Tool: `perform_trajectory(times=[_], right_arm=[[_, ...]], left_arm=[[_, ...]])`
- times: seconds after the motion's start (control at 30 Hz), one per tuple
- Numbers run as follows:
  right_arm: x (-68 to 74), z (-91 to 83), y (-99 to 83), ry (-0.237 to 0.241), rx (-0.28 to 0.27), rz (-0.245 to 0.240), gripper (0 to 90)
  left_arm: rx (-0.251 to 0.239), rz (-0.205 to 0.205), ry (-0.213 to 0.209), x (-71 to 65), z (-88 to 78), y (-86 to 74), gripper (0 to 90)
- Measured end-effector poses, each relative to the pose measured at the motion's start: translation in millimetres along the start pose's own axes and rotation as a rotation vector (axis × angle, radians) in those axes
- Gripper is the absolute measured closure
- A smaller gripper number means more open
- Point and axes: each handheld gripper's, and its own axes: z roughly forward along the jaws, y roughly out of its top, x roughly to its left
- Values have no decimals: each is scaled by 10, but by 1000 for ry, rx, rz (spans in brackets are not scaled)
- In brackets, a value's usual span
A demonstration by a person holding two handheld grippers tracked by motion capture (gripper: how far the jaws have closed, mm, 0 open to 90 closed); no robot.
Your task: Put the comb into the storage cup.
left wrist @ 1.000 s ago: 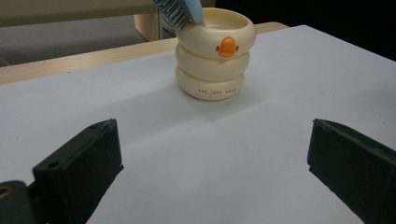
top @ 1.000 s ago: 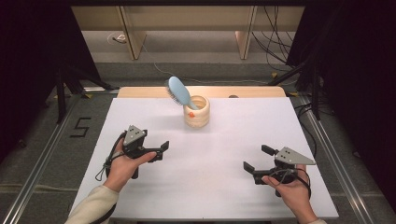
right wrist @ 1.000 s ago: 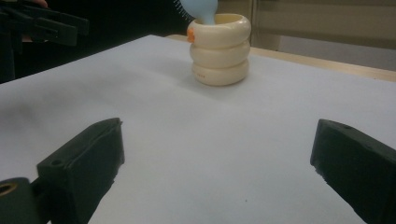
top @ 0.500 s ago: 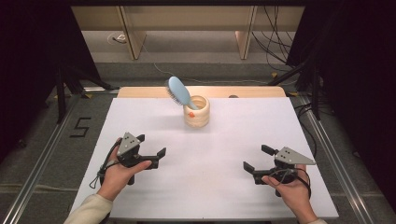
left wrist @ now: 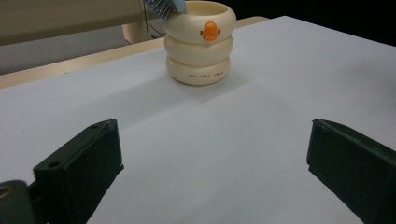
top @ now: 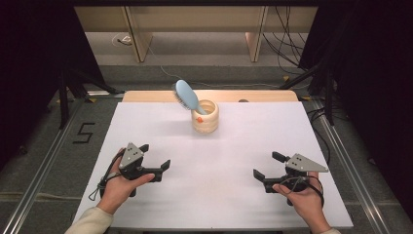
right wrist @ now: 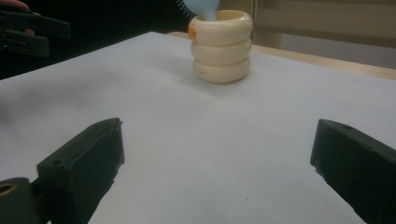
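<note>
The left tongs (top: 156, 157) have slid down toward the lower left of the frame; the right tongs (top: 269, 165) have kept their place at lower right. Both are spread wide, pinching nothing, over the white counter (top: 224, 146). At upper centre, well apart from both, stands a cream cup (top: 205, 117) holding a blue brush (top: 186, 95).

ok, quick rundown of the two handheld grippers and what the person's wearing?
Both the left gripper and the right gripper are black, with two blocky jaws and a grey three-cornered plate on top. A dark cable loops from each. The left arm has a light beige sleeve.
</note>
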Motion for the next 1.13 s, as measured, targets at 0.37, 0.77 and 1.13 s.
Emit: perform_trajectory(times=[0.37, 0.77, 1.13], right_arm=[[-7, 11, -19, -3, 10, -8, 37], [-7, 31, -38, -3, 22, -17, 36], [-7, 39, -46, -6, 27, -17, 35]], left_arm=[[8, -5, 19, 83, -79, -105, 27], [2, -22, 27, 110, -62, -139, 25], [6, -21, 28, 110, -52, -151, 25]])
